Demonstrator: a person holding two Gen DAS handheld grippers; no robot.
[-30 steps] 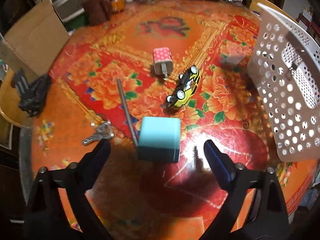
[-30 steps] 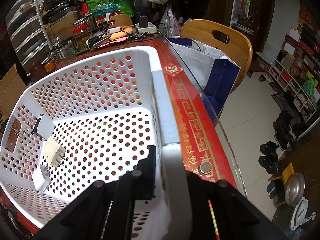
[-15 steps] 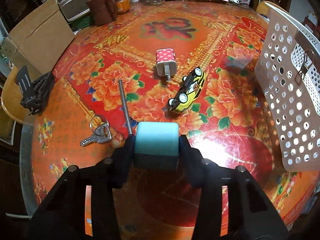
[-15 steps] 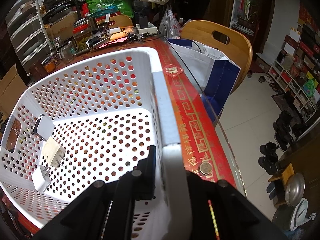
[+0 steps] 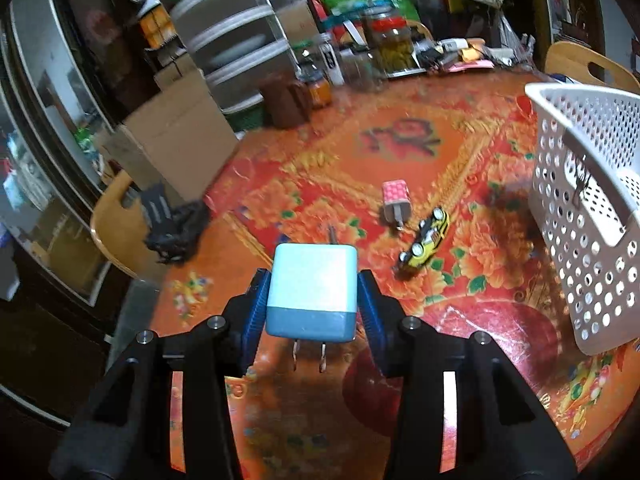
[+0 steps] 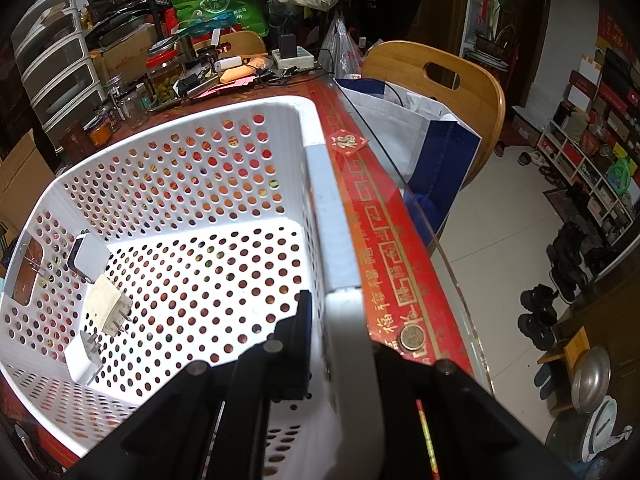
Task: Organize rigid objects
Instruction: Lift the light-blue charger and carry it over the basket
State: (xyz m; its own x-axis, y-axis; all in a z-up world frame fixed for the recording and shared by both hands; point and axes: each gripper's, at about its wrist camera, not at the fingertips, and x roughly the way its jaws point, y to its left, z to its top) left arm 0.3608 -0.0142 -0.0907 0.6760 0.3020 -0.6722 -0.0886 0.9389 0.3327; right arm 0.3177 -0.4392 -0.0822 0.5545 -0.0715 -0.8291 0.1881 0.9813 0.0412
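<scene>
The left tongs (image 5: 312, 300) are closed on a blue plug (image 5: 312, 288), prongs pointing back, lifted clear of the table (image 5: 460, 148). Ahead and to their right lie a pink plug (image 5: 396, 200) and a toy car (image 5: 424, 242). The right tongs (image 6: 344, 328) are clamped shut on the rim of the white basket (image 6: 320, 184); three plugs (image 6: 104, 304) lie inside, to their left

A round table (image 5: 408, 148) under a red flowered cloth stands in a crowded room with pale floor tiles (image 6: 496, 216), wooden chairs (image 6: 440, 76), plastic drawers (image 5: 236, 44), a cardboard box (image 5: 176, 140), jars (image 5: 392, 40) and shelves (image 6: 592, 160) of boxes.
</scene>
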